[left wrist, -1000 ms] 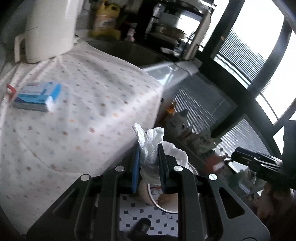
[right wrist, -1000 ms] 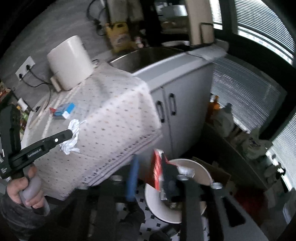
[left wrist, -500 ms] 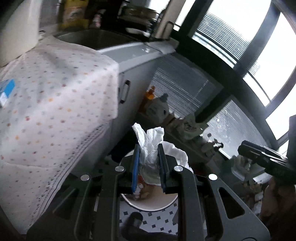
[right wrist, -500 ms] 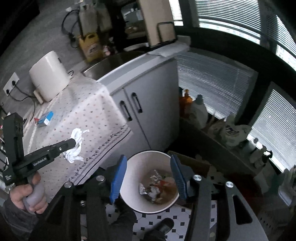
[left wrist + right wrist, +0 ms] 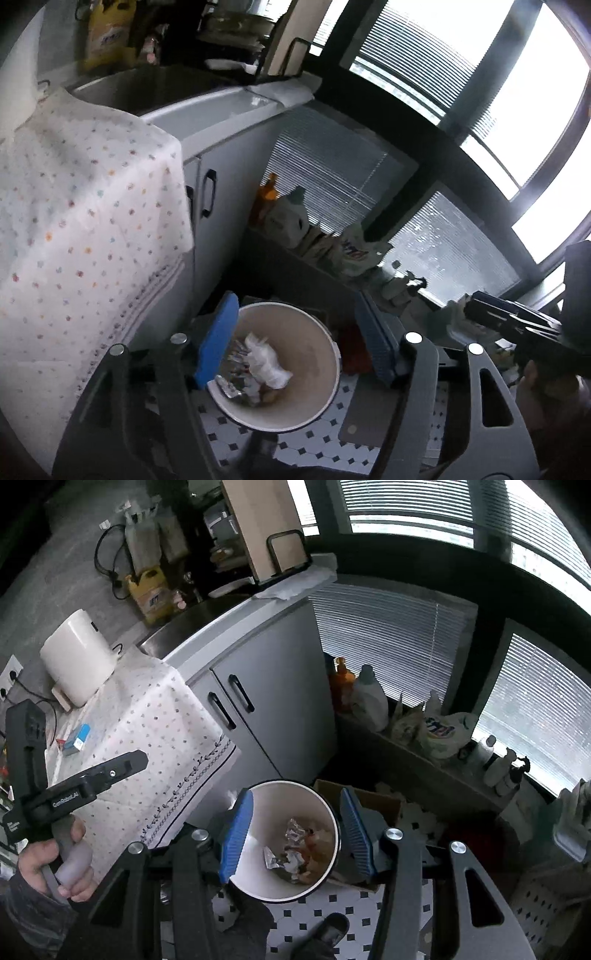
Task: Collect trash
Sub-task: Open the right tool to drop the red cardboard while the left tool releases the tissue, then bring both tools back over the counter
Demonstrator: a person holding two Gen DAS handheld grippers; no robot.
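A round white trash bin [image 5: 325, 354] stands on the tiled floor below both grippers. In the left wrist view a crumpled white tissue [image 5: 267, 363] lies inside it on foil and other scraps. My left gripper [image 5: 299, 343] is open and empty above the bin. My right gripper [image 5: 295, 830] is also open and empty above the bin [image 5: 258, 871], where crumpled foil [image 5: 290, 843] shows. The left gripper [image 5: 129, 764] is seen from the side in the right wrist view, with nothing in it.
A table with a dotted cloth [image 5: 155, 731] carries a blue and white box [image 5: 77, 740] and a white appliance [image 5: 75, 661]. Grey cabinet doors [image 5: 266, 701] stand behind the bin. Bottles [image 5: 365, 698] line a low shelf under the window. A cardboard box [image 5: 373, 801] sits beside the bin.
My left gripper opened and the white tissue dropped into the bin. My right gripper stays open above the bin, having let go of a red wrapper a second ago.
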